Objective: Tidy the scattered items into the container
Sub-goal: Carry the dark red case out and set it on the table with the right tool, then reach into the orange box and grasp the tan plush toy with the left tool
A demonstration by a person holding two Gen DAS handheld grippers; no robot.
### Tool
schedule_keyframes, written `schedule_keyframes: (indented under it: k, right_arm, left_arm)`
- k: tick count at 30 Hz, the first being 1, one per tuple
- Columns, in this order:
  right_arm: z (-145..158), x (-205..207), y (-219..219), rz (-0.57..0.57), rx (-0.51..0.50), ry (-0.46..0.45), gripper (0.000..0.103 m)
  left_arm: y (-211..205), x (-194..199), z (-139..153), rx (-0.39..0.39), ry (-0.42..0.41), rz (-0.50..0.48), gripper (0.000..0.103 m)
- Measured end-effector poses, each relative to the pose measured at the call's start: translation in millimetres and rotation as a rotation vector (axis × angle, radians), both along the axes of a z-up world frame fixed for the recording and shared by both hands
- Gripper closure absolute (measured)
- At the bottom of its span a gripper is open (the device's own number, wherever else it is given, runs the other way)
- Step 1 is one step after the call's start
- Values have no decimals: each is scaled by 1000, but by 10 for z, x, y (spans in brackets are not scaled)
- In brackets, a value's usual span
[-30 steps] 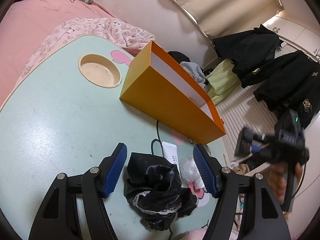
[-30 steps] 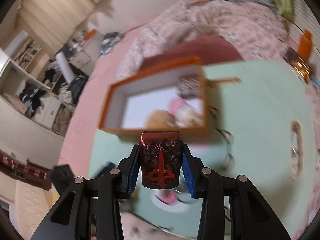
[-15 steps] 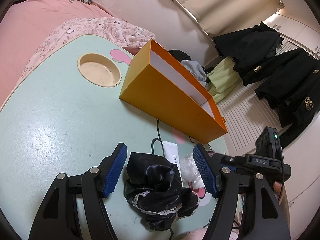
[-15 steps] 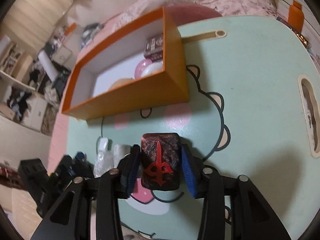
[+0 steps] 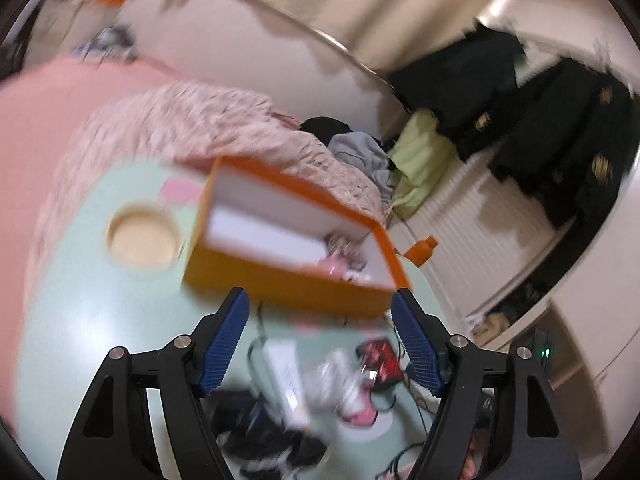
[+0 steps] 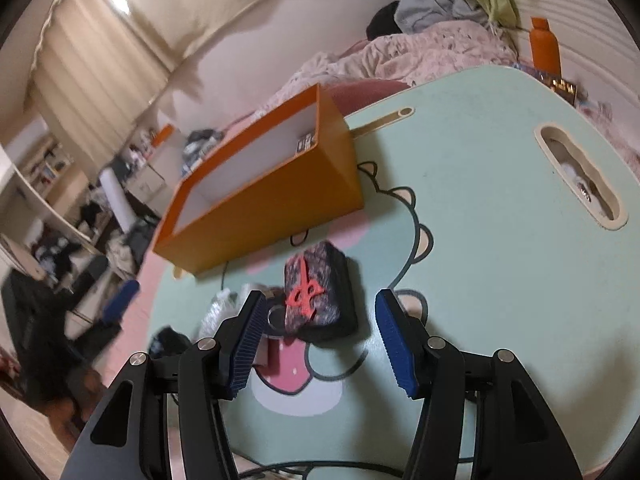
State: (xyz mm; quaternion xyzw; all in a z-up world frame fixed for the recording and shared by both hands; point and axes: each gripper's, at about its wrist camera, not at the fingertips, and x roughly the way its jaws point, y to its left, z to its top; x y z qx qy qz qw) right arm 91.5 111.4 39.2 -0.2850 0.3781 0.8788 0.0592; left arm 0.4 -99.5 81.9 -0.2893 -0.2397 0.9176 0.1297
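Note:
The orange box (image 5: 280, 280) stands open-topped on the mint-green table (image 6: 480, 240), with a few small items at its far end. A dark pack with a red emblem (image 6: 316, 296) lies on the table. My right gripper (image 6: 320, 300) is just behind it, its jaws opening with the pack between them and untouched. My left gripper (image 5: 320, 294) is open and holds nothing, raised above the table in front of the box. Beneath it lie a black cloth (image 5: 256, 428), a white tube (image 5: 286, 380) and crumpled clear plastic (image 5: 340, 376). The left wrist view is blurred.
The orange box (image 6: 260, 200) sits left of the table's middle. A round recess (image 5: 142, 240) and a handle slot (image 6: 580, 184) are cut into the tabletop. An orange bottle (image 6: 544, 46) stands beyond the far edge. Pink bedding (image 5: 200, 120) surrounds the table.
My right gripper came down to the table and let go of the dark pack, which now lies flat. My left gripper rose away from the black cloth and now looks into the box.

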Motion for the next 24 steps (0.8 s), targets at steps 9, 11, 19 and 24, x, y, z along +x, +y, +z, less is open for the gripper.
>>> schedule_keyframes:
  k: [9, 11, 19, 24]
  right_arm:
    - [-11, 18, 23, 17, -22, 15, 46]
    - [-20, 23, 29, 17, -28, 18, 46]
    - [-40, 35, 41, 42, -44, 36, 45]
    - [-48, 43, 50, 41, -51, 38, 44]
  left_arm:
    - [620, -1428, 145, -200, -452, -273, 29]
    - [708, -1576, -1, -238, -538, -302, 29]
    - [912, -1846, -431, -350, -717, -339, 31]
    - [937, -1866, -571, -319, -741, -389, 42]
